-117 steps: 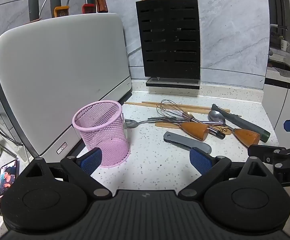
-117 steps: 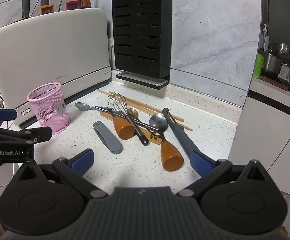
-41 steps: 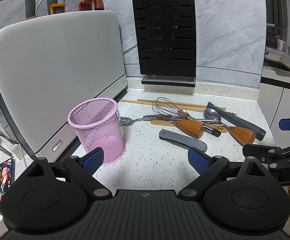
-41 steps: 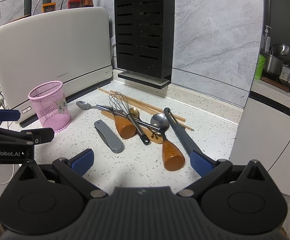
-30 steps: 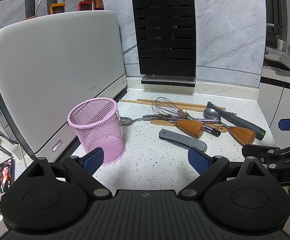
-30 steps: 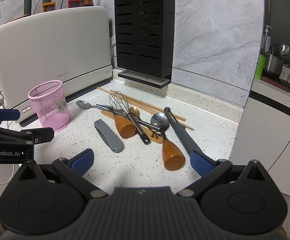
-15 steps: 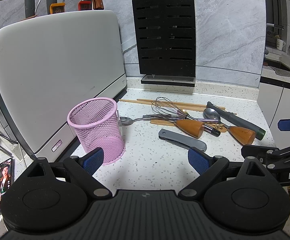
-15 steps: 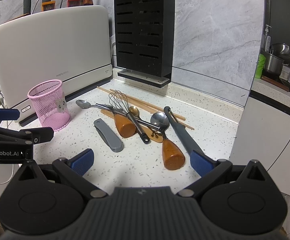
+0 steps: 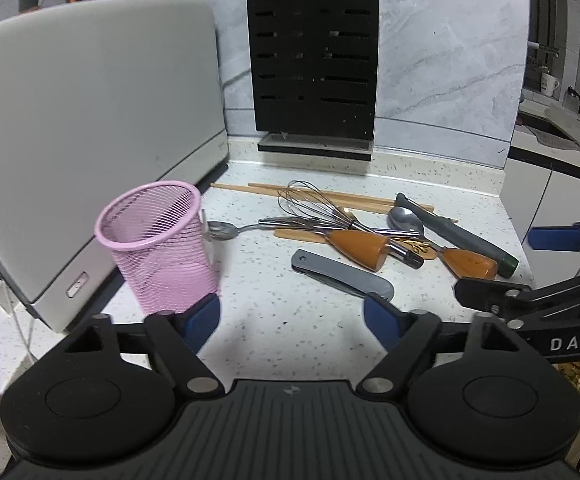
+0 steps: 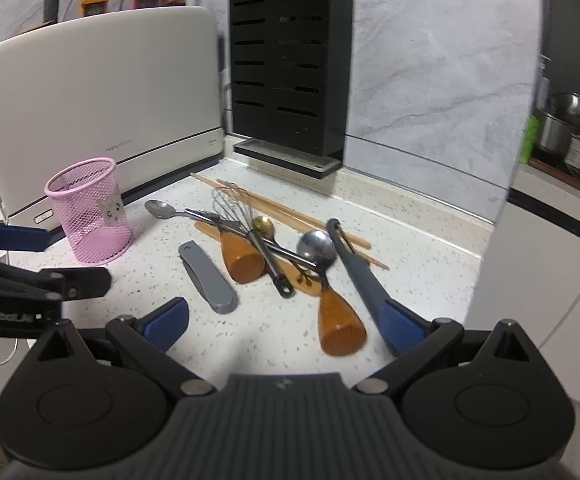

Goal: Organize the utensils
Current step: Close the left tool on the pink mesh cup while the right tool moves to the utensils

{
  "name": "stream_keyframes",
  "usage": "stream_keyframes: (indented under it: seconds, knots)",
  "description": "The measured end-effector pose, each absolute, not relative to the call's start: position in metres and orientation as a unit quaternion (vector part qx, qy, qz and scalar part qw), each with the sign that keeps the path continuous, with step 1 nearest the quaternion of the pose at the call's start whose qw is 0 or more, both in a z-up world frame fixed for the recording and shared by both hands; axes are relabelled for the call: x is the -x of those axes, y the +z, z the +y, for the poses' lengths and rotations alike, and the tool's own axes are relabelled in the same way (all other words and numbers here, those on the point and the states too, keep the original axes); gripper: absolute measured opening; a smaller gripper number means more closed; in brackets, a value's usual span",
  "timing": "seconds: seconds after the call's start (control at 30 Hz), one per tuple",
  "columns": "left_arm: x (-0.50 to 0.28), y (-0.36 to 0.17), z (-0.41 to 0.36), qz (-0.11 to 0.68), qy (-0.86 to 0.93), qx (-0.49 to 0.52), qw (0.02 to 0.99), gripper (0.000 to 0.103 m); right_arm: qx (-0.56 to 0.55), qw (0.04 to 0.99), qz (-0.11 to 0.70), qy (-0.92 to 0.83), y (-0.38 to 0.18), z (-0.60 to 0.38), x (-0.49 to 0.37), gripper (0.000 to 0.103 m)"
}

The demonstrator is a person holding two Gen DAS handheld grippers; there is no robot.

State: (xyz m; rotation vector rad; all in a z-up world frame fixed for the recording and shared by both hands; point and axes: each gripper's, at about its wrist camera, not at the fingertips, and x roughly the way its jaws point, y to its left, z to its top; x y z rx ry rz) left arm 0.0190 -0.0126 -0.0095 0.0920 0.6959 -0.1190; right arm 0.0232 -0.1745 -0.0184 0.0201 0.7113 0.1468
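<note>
Left gripper (image 9: 291,322): jaws spread wide, nothing between them, hovering low over the counter (image 9: 290,320), its left pad close in front of the pink mesh cup (image 9: 158,244). Right gripper (image 10: 286,320): also wide open and empty, held above the near edge of the utensil pile; its right pad overlaps the dark grey handle (image 10: 355,270) in view, contact cannot be confirmed.

Cup stands upright near the front of the white appliance (image 9: 90,120); looks empty from both views, no handle sticking out.

Utensils all loose on the counter, right of the cup: steel spoon (image 9: 226,230) nearest the cup, bowl toward it; whisk (image 9: 317,210) lying across the chopsticks (image 9: 258,189); two tools with orange wooden handles (image 10: 244,258) (image 10: 339,324) crossed with a black-handled one; small gold spoon (image 10: 264,224) in the heap; grey folded tool (image 10: 208,278) lying apart, nearest the grippers. Black slotted knife block (image 9: 313,56) at the back wall.

Progress, as judged: nothing sorted yet, task is at the start. Everything is left: each piece has to go into the cup, presumably. Tangled middle pieces will likely drag neighbours; grey tool or lone spoon look like the easy first picks.
</note>
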Motion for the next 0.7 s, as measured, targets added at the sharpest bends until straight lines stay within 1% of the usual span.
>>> stream_keyframes:
  seconds: [0.07,0.13,0.2,0.23,0.3,0.37,0.4,0.43,0.5,0.53,0.6,0.67,0.7]
  knots:
    - [-0.025,-0.011,-0.012,0.35,-0.061,-0.037,0.934,0.085,-0.007,0.931,0.354,0.083,-0.019,-0.175,-0.031,0.084]
    - [-0.03,-0.011,-0.012,0.358,-0.063,-0.029,0.931,0.072,-0.002,0.928,0.361,0.092,-0.019,-0.172,-0.039,0.08]
    - [-0.033,-0.008,-0.009,0.357,-0.059,-0.019,0.932,0.067,0.005,0.926,0.364,0.104,-0.019,-0.169,-0.046,0.075]
    - [-0.033,-0.005,-0.008,0.353,-0.056,-0.016,0.934,0.067,0.009,0.924,0.365,0.11,-0.018,-0.167,-0.05,0.071]
    - [-0.032,0.002,-0.005,0.341,-0.046,-0.018,0.939,0.067,0.015,0.922,0.367,0.118,-0.017,-0.164,-0.057,0.071]
    - [-0.029,0.011,-0.002,0.326,-0.035,-0.025,0.944,0.076,0.019,0.922,0.367,0.119,-0.017,-0.161,-0.064,0.071]
    - [-0.029,0.016,-0.001,0.322,-0.03,-0.028,0.946,0.084,0.018,0.922,0.368,0.121,-0.017,-0.161,-0.067,0.071]
    - [-0.028,0.021,0.001,0.317,-0.028,-0.031,0.947,0.089,0.015,0.921,0.37,0.124,-0.017,-0.16,-0.071,0.072]
    - [-0.026,0.032,0.005,0.307,-0.026,-0.04,0.951,0.091,0.003,0.918,0.374,0.128,-0.017,-0.16,-0.077,0.077]
    - [-0.026,0.037,0.006,0.302,-0.023,-0.045,0.952,0.094,-0.002,0.918,0.376,0.129,-0.017,-0.16,-0.08,0.081]
    - [-0.027,0.044,0.011,0.291,-0.01,-0.056,0.955,0.099,-0.01,0.916,0.378,0.13,-0.018,-0.159,-0.084,0.085]
    - [-0.03,0.047,0.015,0.286,0.004,-0.065,0.956,0.099,-0.011,0.916,0.379,0.132,-0.019,-0.156,-0.088,0.089]
    - [-0.032,0.046,0.018,0.284,0.012,-0.07,0.956,0.099,-0.01,0.915,0.38,0.134,-0.019,-0.155,-0.09,0.089]
